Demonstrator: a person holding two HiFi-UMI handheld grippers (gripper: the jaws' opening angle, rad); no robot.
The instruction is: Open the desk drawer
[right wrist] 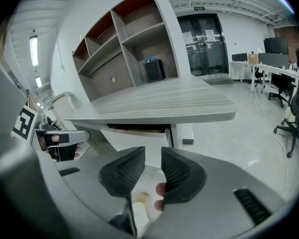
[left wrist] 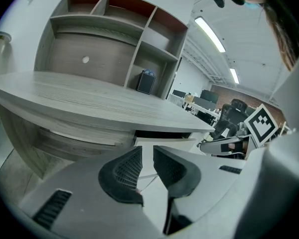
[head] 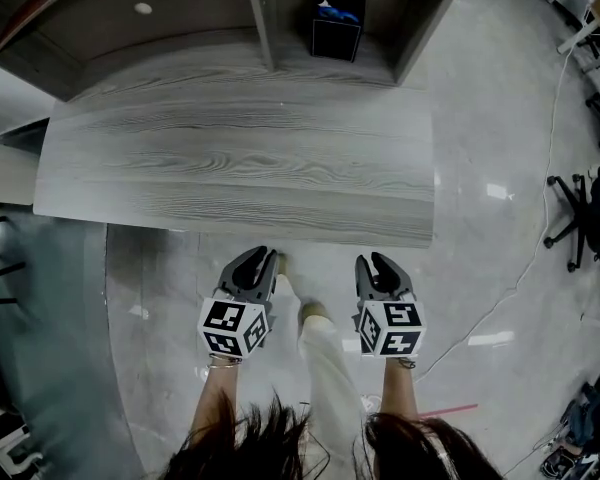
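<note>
Hair point(head: 242, 446) and two forearms at the bottom of the head view, then a pale trouser leg point(head: 325, 368) on the floor point(head: 480, 268) between the two grippers.

Left gripper point(head: 261, 260): jaws apart with a narrow gap, nothing between them. Right gripper point(head: 381, 261): jaws apart a bit wider, also empty; only floor and the person's foot show through the gap. Both point forward and down and hang just short of the front edge of the surface point(head: 240, 158), touching nothing.

Drawer point(right wrist: 139, 139) sits under the surface, near its right end, as a white front panel with a dark slot along its top. It is hidden from the head view by the surface. It looks closed or barely ajar; I can't tell which. No handle visible in either gripper view.

Behind the surface is a shelf unit point(head: 270, 13) with a black box point(head: 337, 23) in one bay.

Step, as I judge it: reach phase, the pull not started, task basically at zero.

Next move likely needs a gripper to go below the surface edge and in to the drawer front. It should get the jaws over the top lip at the dark slot, close on it, and pull straight back toward the person. The leg stands near the pull path, so it may need to clear.
</note>
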